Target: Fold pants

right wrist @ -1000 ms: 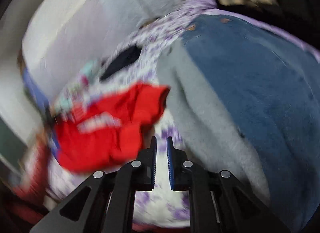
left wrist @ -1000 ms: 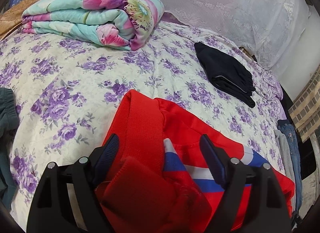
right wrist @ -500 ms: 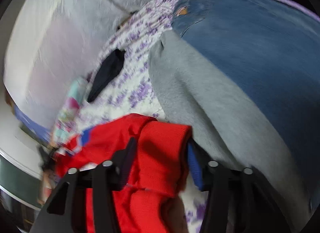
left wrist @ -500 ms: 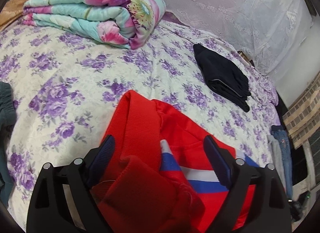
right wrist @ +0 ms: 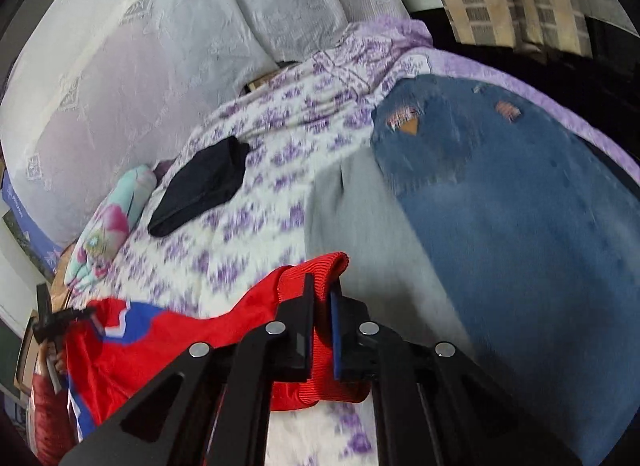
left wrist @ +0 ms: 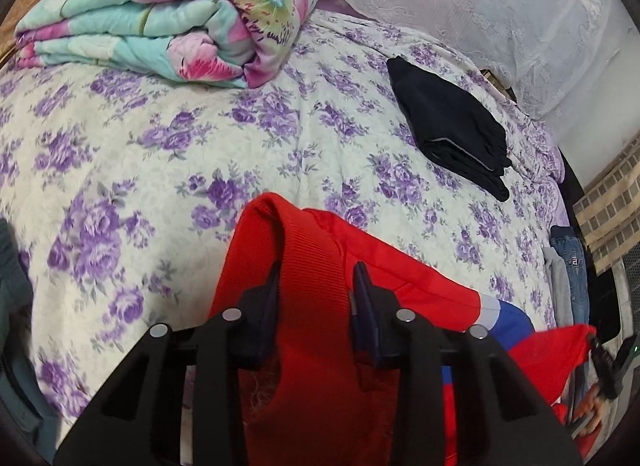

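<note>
The ribbed red band of the red pants (left wrist: 312, 306) is pinched between the two fingers of the left gripper (left wrist: 316, 286), whose jaws have just been closing. The pants are spread to the right, where a white and blue stripe is seen. A purple-flowered bedspread (left wrist: 160, 153) lies under them. A folded flowery blanket (left wrist: 172, 21) is seen at the back, and folded black clothes (left wrist: 452, 125) are well apart on the right.

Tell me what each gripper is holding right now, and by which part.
Both hold the red pants. The left gripper is clamped on a ribbed red band; the right gripper pinches another ribbed red band. Both jaws just closed on the fabric.
</note>
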A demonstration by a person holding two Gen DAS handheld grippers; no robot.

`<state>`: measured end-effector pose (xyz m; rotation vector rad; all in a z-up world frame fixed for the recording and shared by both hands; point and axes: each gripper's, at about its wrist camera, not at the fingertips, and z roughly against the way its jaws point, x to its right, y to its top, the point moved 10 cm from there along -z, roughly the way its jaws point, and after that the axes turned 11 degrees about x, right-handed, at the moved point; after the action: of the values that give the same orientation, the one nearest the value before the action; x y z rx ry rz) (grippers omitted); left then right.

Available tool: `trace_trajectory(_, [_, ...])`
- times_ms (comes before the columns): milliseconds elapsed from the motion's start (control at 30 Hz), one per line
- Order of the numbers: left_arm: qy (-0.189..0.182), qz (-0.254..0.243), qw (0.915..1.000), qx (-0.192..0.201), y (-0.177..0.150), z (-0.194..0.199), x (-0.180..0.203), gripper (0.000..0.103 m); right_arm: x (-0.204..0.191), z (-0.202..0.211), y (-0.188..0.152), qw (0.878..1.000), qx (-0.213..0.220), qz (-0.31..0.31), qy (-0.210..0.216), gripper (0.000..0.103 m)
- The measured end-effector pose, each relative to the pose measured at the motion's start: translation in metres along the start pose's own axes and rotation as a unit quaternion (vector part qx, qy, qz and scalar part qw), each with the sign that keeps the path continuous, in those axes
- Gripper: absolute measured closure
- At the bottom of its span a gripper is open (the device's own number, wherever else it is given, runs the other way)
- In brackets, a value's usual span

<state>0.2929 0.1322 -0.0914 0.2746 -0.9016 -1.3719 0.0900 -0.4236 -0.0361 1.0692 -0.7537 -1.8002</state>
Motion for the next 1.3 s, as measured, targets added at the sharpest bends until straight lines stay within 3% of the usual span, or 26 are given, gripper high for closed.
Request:
trace_trajectory(33, [-0.003,0.005,0.9999,0.01,0.004,0.004,-0.001,0.072,-0.001,-0.003,0.003,1.0,0.002,-0.001,0.0,0.096])
trace_trajectory(100, [-0.007,0.013,0.9994,0.031,0.013,0.013,-0.005,0.093,-0.003,-0.008,0.007,1.0,0.004,-0.001,-0.001,0.096])
trace_trajectory(133, [-0.01,0.021,0.9986,0.047,0.021,0.023,-0.009,0.097,-0.004,-0.01,0.01,1.0,0.007,0.0,0.0,0.096])
trace_trajectory(300, [-0.024,0.065,0.9905,0.119,0.05,0.062,-0.023,0.098,-0.026,-0.016,0.049,0.999,0.037,0.018,0.018,0.096])
trace_trajectory(400, [-0.015,0.044,0.9943,0.096,0.044,0.054,-0.02,0.097,-0.04,-0.016,0.065,0.998,0.053,0.041,0.021,0.096])
trace_trajectory(467, [0.008,0.017,0.9983,0.056,0.036,0.032,-0.022,0.087,-0.036,-0.022,0.063,0.997,0.048,0.052,0.012,0.096])
trace_trajectory(533, [0.031,0.021,0.9984,0.042,0.035,0.014,-0.031,0.05,-0.023,-0.034,0.053,0.999,0.028,0.039,0.001,0.096])
trace_trajectory(667, [0.013,0.039,0.999,-0.019,0.028,-0.02,-0.033,0.035,0.007,-0.053,0.031,1.0,-0.002,-0.002,-0.011,0.096])
trace_trajectory(733, [0.011,0.016,0.999,-0.04,0.025,-0.029,-0.031,0.042,0.012,-0.058,0.023,1.0,-0.011,-0.005,-0.014,0.096])
trace_trajectory(767, [0.03,-0.006,0.9989,-0.037,0.026,-0.029,-0.033,0.057,0.014,-0.061,0.022,1.0,-0.014,-0.005,-0.016,0.096])
trace_trajectory(800, [0.034,-0.017,0.9987,-0.035,0.024,-0.028,-0.032,0.062,0.013,-0.061,0.021,1.0,-0.014,-0.005,-0.016,0.096])
trace_trajectory(867, [0.014,-0.019,0.9997,-0.003,0.028,-0.014,-0.026,0.089,0.008,-0.062,0.027,1.0,-0.007,-0.004,-0.01,0.096])
trace_trajectory(1000, [0.007,0.005,0.9935,0.114,0.058,0.038,-0.024,0.089,-0.018,-0.07,0.052,1.0,0.011,0.01,0.019,0.096])
trace_trajectory(1067, [0.014,0.036,0.9886,0.146,0.071,0.054,-0.034,0.089,-0.036,-0.085,0.06,0.999,0.016,0.026,0.023,0.096])
trace_trajectory(1133, [0.029,0.058,0.9888,0.135,0.071,0.047,-0.049,0.089,-0.042,-0.106,0.059,0.999,0.01,0.037,0.014,0.096])
trace_trajectory(1200, [0.045,0.076,0.9916,0.095,0.058,0.021,-0.062,0.085,-0.037,-0.138,0.046,0.999,-0.014,0.041,-0.008,0.096])
trace_trajectory(1267, [0.071,0.097,0.9913,0.052,0.037,-0.007,-0.082,0.062,-0.023,-0.169,0.027,0.997,-0.043,0.047,-0.038,0.092])
trace_trajectory(1300, [0.051,0.118,0.9904,0.052,0.032,-0.013,-0.088,0.062,-0.016,-0.177,0.021,0.996,-0.043,0.057,-0.054,0.084])
